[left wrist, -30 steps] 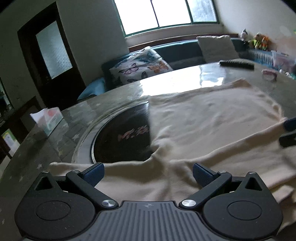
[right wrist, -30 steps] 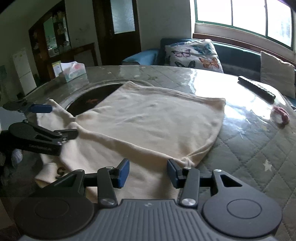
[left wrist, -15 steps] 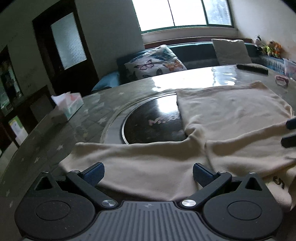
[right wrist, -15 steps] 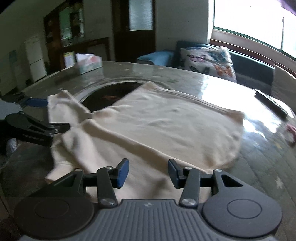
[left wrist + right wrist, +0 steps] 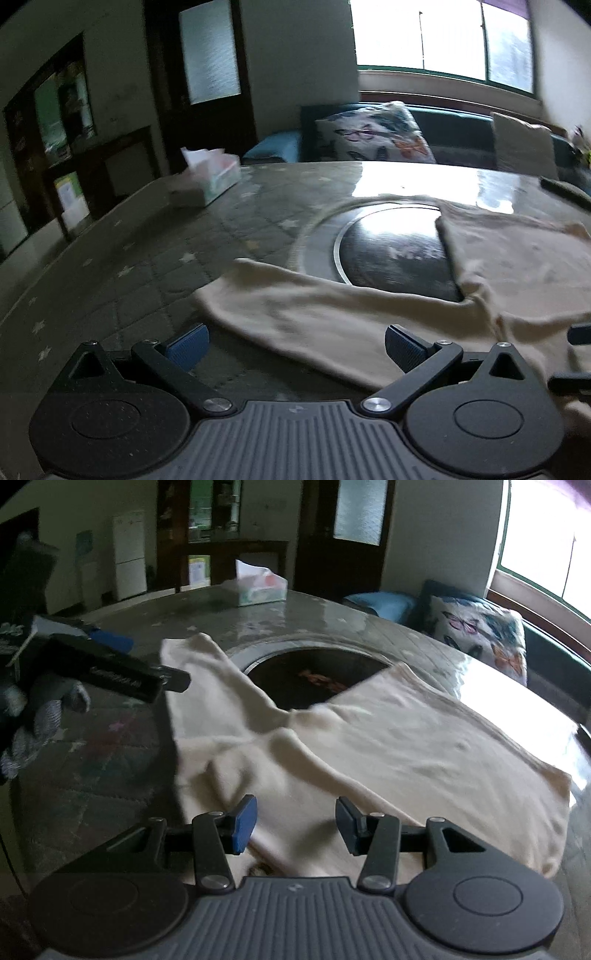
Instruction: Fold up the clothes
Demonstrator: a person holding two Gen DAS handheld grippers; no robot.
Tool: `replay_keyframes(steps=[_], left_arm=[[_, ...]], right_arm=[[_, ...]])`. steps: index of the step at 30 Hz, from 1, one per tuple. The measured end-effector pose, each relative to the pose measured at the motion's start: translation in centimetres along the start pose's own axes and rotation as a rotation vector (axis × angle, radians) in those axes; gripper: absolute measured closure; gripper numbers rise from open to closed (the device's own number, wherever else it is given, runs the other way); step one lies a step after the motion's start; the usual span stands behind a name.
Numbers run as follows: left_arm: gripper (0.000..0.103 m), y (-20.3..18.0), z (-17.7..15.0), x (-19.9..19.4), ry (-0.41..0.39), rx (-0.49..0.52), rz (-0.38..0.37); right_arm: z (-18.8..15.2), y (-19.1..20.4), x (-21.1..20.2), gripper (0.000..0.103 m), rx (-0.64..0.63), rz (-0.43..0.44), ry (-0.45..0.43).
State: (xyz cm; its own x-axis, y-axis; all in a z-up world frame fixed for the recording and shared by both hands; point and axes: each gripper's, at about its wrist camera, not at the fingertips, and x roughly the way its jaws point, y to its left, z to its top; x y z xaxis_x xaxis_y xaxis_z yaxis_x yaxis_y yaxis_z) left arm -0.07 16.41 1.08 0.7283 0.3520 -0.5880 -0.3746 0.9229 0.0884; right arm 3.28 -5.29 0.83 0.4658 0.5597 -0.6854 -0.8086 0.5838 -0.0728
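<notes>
A cream shirt (image 5: pixel 517 266) lies spread on the round table, with one sleeve (image 5: pixel 314 306) stretched out to the left. It also shows in the right wrist view (image 5: pixel 406 746), its sleeve (image 5: pixel 199 686) reaching to the far left. My left gripper (image 5: pixel 295 347) is open and empty just before the sleeve's end; it also shows in the right wrist view (image 5: pixel 147 661). My right gripper (image 5: pixel 295 819) is open and empty over the shirt's near edge.
A dark round inset (image 5: pixel 399 251) sits mid-table, partly under the shirt. A tissue box (image 5: pixel 214 177) stands at the far left of the table (image 5: pixel 147 266). A remote (image 5: pixel 565 192) lies far right. A sofa with a butterfly cushion (image 5: pixel 373 136) stands behind the table.
Both grippers have swung to the left. The sleeve now lies stretched out flat to the left. The right gripper's jaws have opened wider.
</notes>
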Motion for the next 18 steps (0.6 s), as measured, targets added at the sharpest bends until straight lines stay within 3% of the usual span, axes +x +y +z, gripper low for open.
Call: replay_keyframes(steps=[5, 18], left_arm=[[0.0, 1.6, 0.2, 0.2, 0.0, -0.044, 0.02], [0.005, 4.3, 0.7, 2.2, 0.008, -0.126, 0.057]], right_arm=[[0.6, 0.0, 0.7, 0.055, 0.013, -0.02, -0.003], [0.9, 1.5, 0.6, 0.054, -0.013, 0.057, -0.025]])
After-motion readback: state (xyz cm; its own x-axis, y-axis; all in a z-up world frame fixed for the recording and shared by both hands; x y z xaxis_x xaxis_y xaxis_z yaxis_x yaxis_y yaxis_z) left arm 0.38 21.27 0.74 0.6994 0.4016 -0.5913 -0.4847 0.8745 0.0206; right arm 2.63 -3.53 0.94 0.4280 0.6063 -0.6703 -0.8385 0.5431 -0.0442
